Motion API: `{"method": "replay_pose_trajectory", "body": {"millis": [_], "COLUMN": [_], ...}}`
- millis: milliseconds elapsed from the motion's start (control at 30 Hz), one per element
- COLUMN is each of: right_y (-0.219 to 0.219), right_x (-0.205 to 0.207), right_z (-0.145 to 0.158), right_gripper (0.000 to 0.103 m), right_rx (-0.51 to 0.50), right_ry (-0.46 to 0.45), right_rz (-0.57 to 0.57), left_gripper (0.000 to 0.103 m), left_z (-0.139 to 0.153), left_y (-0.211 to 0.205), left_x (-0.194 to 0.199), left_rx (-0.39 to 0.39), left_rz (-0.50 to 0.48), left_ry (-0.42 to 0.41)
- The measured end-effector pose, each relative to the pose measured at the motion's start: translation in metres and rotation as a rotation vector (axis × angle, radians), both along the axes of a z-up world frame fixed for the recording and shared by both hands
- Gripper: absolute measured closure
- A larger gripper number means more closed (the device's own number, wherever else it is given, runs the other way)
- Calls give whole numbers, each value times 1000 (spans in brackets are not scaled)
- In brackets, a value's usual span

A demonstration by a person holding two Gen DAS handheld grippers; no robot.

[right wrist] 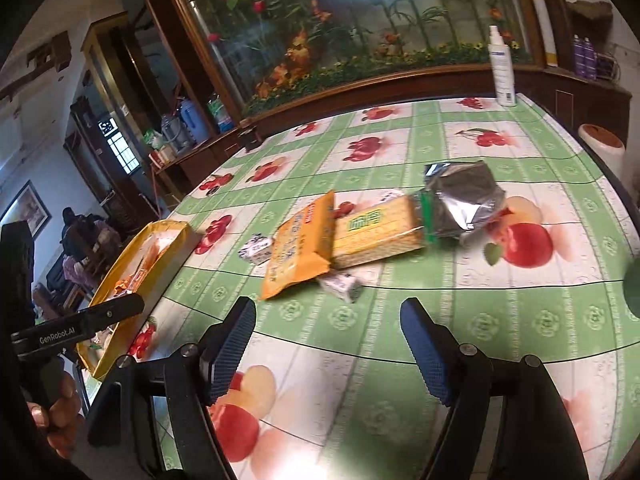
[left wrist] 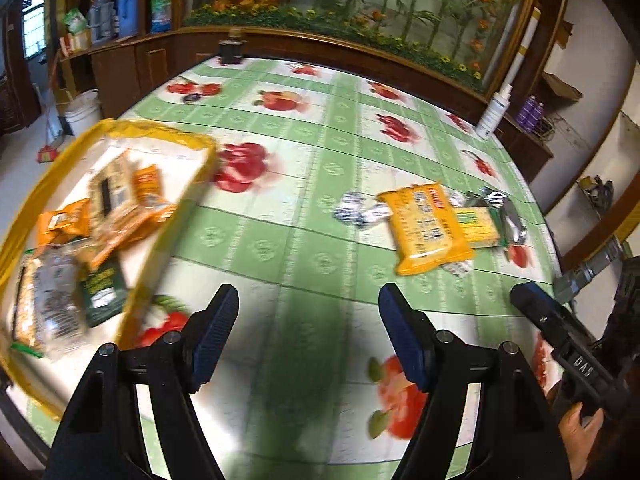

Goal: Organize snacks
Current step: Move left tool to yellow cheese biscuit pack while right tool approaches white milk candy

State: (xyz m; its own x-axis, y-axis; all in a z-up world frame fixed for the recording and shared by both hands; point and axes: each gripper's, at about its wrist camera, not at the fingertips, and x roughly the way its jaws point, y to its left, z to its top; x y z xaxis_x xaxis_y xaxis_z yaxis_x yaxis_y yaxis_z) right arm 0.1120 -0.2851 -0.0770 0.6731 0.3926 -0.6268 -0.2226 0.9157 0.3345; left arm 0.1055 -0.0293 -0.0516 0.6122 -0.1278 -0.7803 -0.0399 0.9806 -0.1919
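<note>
A yellow-rimmed tray [left wrist: 160, 133] at the table's left holds several orange and green snack packets [left wrist: 120, 216], blurred. On the fruit-print tablecloth lies a loose pile: an orange packet [right wrist: 296, 248] partly over a yellow cracker pack [right wrist: 376, 232], a silver foil bag [right wrist: 464, 200] to their right, and small black-and-white wrapped sweets [right wrist: 256, 248] around them. My left gripper [left wrist: 310, 296] hovers open over bare cloth between tray and pile. My right gripper [right wrist: 329, 312] is open too, nothing between its fingers, just short of the orange packet [left wrist: 428, 228].
A white spray bottle [right wrist: 502, 68] stands at the table's far right edge. A dark jar [left wrist: 231, 50] sits at the far edge. A wood-framed flower display runs behind the table. A white bucket [left wrist: 82, 114] is on the floor beyond the tray.
</note>
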Motion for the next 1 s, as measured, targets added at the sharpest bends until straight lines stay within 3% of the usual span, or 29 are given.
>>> {"method": "replay_pose_trajectory", "body": {"millis": [200, 433, 600, 867, 1000], "right_y": [-16, -19, -21, -15, -5], "right_x": [3, 9, 12, 20, 27], "right_z": [-6, -11, -12, -18, -20], "right_gripper": [26, 26, 26, 26, 26], "right_rx": [0, -15, -19, -26, -39], "right_ry": [9, 15, 21, 44, 52], "right_rz": [-20, -2, 4, 25, 52], "left_gripper": [31, 31, 31, 31, 31], "left_z": [-13, -29, -45, -47, -48], "left_y": [-38, -69, -79, -77, -64], "left_x": [32, 73, 96, 116, 127], "left_rx": [-88, -138, -205, -209, -282], "left_rz": [-95, -143, -140, -89, -58], "left_ry": [58, 119, 170, 147, 168]}}
